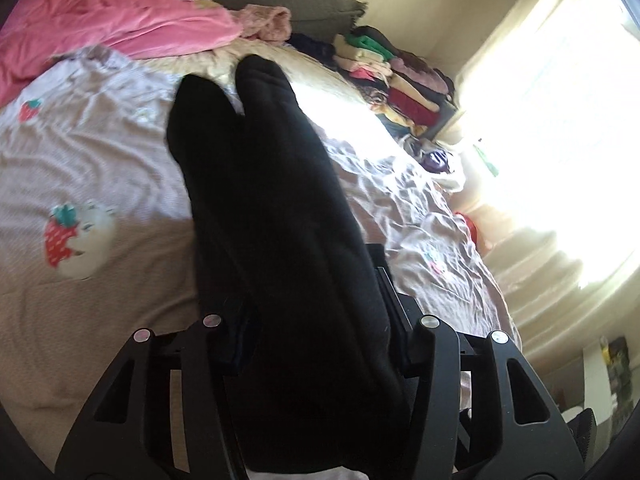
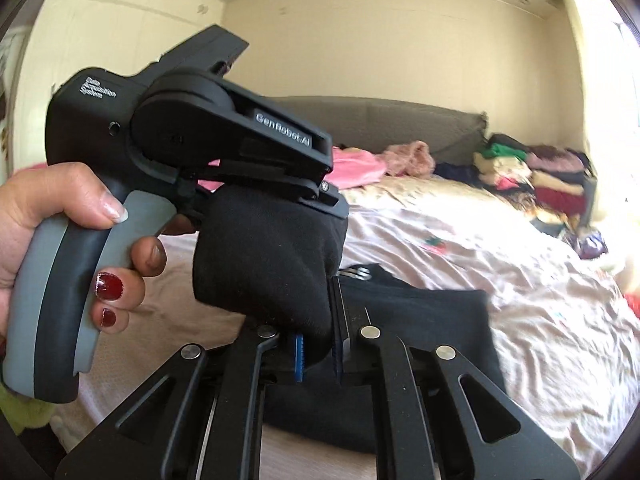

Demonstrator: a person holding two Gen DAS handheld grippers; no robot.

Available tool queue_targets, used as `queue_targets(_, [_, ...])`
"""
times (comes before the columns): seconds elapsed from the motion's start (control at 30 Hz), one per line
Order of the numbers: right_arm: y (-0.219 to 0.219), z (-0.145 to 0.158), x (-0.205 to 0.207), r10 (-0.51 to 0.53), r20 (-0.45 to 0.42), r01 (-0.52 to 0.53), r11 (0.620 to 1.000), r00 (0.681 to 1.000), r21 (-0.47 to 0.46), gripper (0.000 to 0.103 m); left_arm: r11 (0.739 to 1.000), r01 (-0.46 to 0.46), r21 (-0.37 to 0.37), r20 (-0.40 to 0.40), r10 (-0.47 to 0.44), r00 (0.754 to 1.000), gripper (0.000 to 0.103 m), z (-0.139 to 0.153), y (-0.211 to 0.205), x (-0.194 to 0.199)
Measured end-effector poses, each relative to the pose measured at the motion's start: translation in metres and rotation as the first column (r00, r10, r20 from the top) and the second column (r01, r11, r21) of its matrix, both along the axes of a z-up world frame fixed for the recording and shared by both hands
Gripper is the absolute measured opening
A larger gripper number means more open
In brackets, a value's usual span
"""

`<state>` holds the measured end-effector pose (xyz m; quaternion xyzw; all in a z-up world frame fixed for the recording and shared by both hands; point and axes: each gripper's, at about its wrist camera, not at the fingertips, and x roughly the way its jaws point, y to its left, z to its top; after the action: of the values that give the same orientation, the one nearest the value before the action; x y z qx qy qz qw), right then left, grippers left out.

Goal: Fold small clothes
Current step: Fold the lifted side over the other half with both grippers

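Right gripper (image 2: 318, 354): seen nearest in the right wrist view; its jaws are closed narrowly on a fold of the black garment (image 2: 420, 308), pinched between blue pads.
Left gripper (image 2: 264, 184): held in a hand (image 2: 68, 232) with painted nails, seen from the side in the right wrist view; a bunched end of the same black cloth is clamped in its jaws and hangs below them.
Left jaws, own view: partly closed, with the black garment (image 1: 272, 208) filling the gap between them and draped forward over the bed.
Black garment: stretched between the two grippers, raised at the gripped ends, its far part lying on the sheet.
Bed (image 1: 80, 160): covered by a pale pink sheet printed with strawberries, wrinkled and sunlit on one side.
Pink blanket (image 1: 112, 20): heaped at the far end of the bed.
Folded clothes (image 1: 400, 72): stacked in a mixed-colour pile at the far corner, near the bright window (image 1: 552, 100).
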<state>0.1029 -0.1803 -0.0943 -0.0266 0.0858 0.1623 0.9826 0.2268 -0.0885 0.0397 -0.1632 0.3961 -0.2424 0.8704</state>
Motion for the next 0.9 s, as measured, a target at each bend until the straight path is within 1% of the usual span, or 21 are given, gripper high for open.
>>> queue_targets(0.07, [-0.015,-0.004,0.001,-0.013,-0.028,0.013,0.999,1.000,0.029,0.009,1.000,0.019,0.015,-0.006,-0.019,1.000,0.043,-0.002,-0.019,0.003])
queue_targets(0.17, [-0.039,-0.014,0.003,-0.030,-0.085,0.037,0.996,0.996,0.082,0.009,0.997,0.050,0.059,-0.031,-0.048,0.998,0.043,-0.012,-0.047,0.008])
queue_targets(0.2, [-0.047,-0.018,0.005,-0.032,-0.112,0.044,0.994,0.993,0.102,0.009,0.995,0.058,0.083,-0.041,-0.054,0.998,0.043,-0.017,-0.057,0.011])
queue_targets(0.3, [-0.067,-0.033,0.011,-0.053,-0.180,0.082,0.985,0.982,0.154,0.008,0.991,0.068,0.111,-0.069,-0.060,0.996,0.043,-0.032,-0.074,0.016])
queue_targets(0.33, [-0.072,-0.038,0.015,-0.048,-0.202,0.085,0.980,0.978,0.178,0.008,0.991,0.075,0.113,-0.078,-0.066,0.995,0.047,-0.037,-0.077,0.018])
queue_targets(0.37, [-0.082,-0.044,0.018,-0.033,-0.240,0.087,0.971,0.970,0.221,0.008,0.991,0.087,0.106,-0.087,-0.078,0.993,0.057,-0.041,-0.079,0.020])
queue_targets(0.4, [-0.087,-0.051,0.028,-0.026,-0.271,0.096,0.964,0.962,0.248,0.008,0.991,0.106,0.078,-0.098,-0.098,0.990,0.061,-0.045,-0.081,0.020])
queue_targets(0.43, [-0.094,-0.057,0.030,-0.021,-0.299,0.107,0.956,0.954,0.273,0.008,0.991,0.123,0.055,-0.100,-0.117,0.988,0.062,-0.046,-0.082,0.018])
queue_targets(0.5, [-0.105,-0.066,0.029,-0.019,-0.321,0.121,0.946,0.947,0.300,0.008,0.989,0.147,0.009,-0.080,-0.146,0.986,0.064,-0.041,-0.078,0.008])
queue_targets(0.57, [-0.114,-0.073,0.031,-0.005,-0.335,0.122,0.936,0.942,0.329,0.008,0.991,0.137,-0.010,-0.056,-0.137,0.989,0.065,-0.033,-0.069,-0.003])
queue_targets(0.6, [-0.120,-0.077,0.030,0.014,-0.346,0.120,0.924,0.938,0.362,0.008,0.994,0.111,0.004,-0.038,-0.110,0.993,0.065,-0.029,-0.061,-0.004])
queue_targets(0.7, [-0.125,-0.080,0.027,0.034,-0.349,0.113,0.913,0.937,0.393,0.009,0.994,0.033,0.102,-0.016,-0.032,0.999,0.065,-0.030,-0.042,-0.007])
queue_targets(0.77, [-0.126,-0.081,0.027,0.042,-0.355,0.113,0.907,0.934,0.405,0.015,0.990,0.016,0.142,-0.016,-0.013,1.000,0.065,-0.038,-0.034,-0.009])
queue_targets(0.83, [-0.133,-0.078,0.031,0.064,-0.367,0.104,0.902,0.928,0.419,0.025,0.977,0.007,0.212,-0.014,-0.005,1.000,0.065,-0.051,-0.031,-0.014])
queue_targets(0.87, [-0.138,-0.077,0.031,0.073,-0.365,0.100,0.895,0.928,0.434,0.026,0.971,0.009,0.240,-0.015,-0.005,1.000,0.067,-0.057,-0.031,-0.015])
queue_targets(0.9, [-0.139,-0.074,0.029,0.084,-0.367,0.094,0.892,0.926,0.443,0.030,0.965,0.007,0.264,-0.008,-0.005,1.000,0.067,-0.063,-0.032,-0.017])
